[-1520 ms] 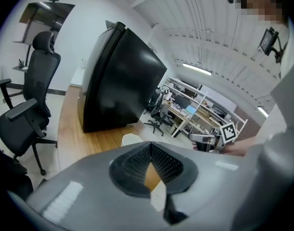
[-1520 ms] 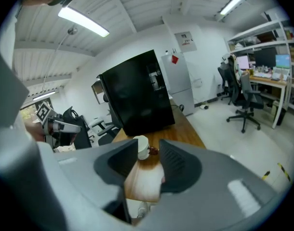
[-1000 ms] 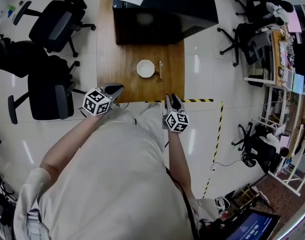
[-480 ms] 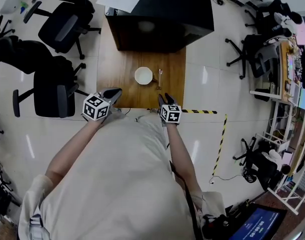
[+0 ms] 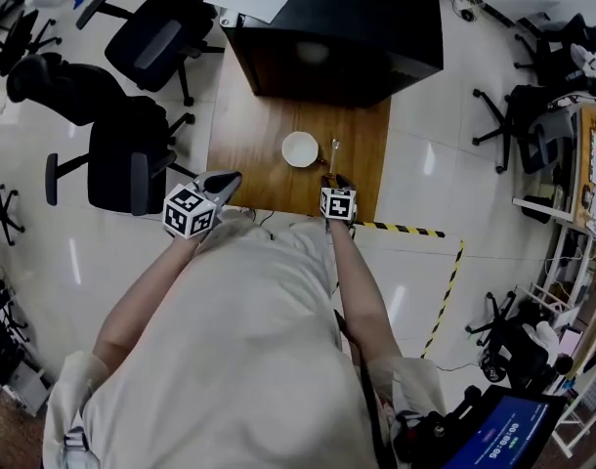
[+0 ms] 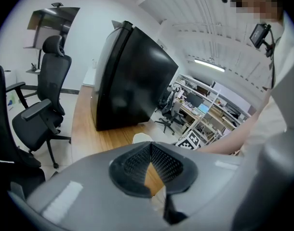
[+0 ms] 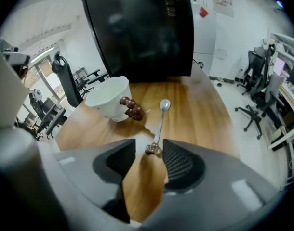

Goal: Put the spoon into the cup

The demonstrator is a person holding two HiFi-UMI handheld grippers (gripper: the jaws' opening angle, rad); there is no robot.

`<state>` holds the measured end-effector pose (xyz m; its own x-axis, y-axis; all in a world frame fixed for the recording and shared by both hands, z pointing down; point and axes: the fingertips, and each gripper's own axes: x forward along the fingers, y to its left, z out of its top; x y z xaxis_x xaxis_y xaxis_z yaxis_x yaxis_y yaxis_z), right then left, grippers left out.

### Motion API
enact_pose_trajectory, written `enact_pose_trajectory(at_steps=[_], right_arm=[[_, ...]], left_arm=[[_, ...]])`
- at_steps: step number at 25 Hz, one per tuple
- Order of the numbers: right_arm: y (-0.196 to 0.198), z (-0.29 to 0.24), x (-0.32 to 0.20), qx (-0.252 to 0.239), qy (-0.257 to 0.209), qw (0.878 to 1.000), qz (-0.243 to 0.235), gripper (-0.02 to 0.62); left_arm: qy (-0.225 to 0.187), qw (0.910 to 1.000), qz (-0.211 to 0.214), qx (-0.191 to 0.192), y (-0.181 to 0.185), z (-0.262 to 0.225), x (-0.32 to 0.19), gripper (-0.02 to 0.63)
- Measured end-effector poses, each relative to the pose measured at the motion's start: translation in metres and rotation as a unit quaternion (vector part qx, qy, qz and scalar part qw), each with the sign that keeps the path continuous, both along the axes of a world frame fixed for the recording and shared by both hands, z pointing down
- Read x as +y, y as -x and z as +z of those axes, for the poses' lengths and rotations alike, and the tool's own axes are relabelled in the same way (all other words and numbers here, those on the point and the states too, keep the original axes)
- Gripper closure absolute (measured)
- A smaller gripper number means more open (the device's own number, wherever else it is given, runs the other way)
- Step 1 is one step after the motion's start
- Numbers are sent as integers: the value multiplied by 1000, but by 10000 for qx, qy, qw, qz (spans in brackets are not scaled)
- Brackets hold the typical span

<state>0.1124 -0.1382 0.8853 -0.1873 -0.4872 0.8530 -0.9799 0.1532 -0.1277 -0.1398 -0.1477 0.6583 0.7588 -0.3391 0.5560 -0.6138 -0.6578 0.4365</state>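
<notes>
White round cup (image 7: 108,97) with brown beaded handle: upright on wooden tabletop (image 5: 249,154). Slim metal spoon (image 7: 160,121) with brown knobbed end: lying flat just right of cup, not touching it.

My wooden table (image 5: 254,154) carries a white cup (image 5: 300,149), a spoon (image 5: 333,150) just beside it, and a black box (image 5: 347,27) at its far end

Left gripper (image 6: 151,147) closed; right gripper (image 7: 149,146) jaws opening, spoon (image 7: 160,121) end between.

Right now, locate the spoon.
In the head view the spoon lies on the wooden table just right of the white cup, its handle end at the open right claw.
</notes>
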Motion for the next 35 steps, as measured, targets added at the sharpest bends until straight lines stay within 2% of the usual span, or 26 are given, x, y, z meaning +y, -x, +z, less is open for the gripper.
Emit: enact_pose_trajectory(at_steps=[4,9,13,18,29,35], right_arm=[[-1,16,-4,139,141,9998,82,430],[-3,28,-2,380,289,9986,234,430],[-10,30,3,501,405,9970,421,466],[-14,8,-9,234,-89,9986,465,468],[-14,-72,-17,-82,-893,9947,508,468],[1,-114,-22,-278,-1275,9904,447,468]], left_arm=[[-40,9998,-209,-46,15,-1,-11,606],[-72,9997,-209,-81,23,1,-12,606],[-33,9996,-263,-111,32,3,-14,606],[-60,9994,-343,-54,35,-1,-20,606],[-130,9998,-94,140,21,-4,-22,606],[-151,9997,-11,208,18,-4,-24,606]])
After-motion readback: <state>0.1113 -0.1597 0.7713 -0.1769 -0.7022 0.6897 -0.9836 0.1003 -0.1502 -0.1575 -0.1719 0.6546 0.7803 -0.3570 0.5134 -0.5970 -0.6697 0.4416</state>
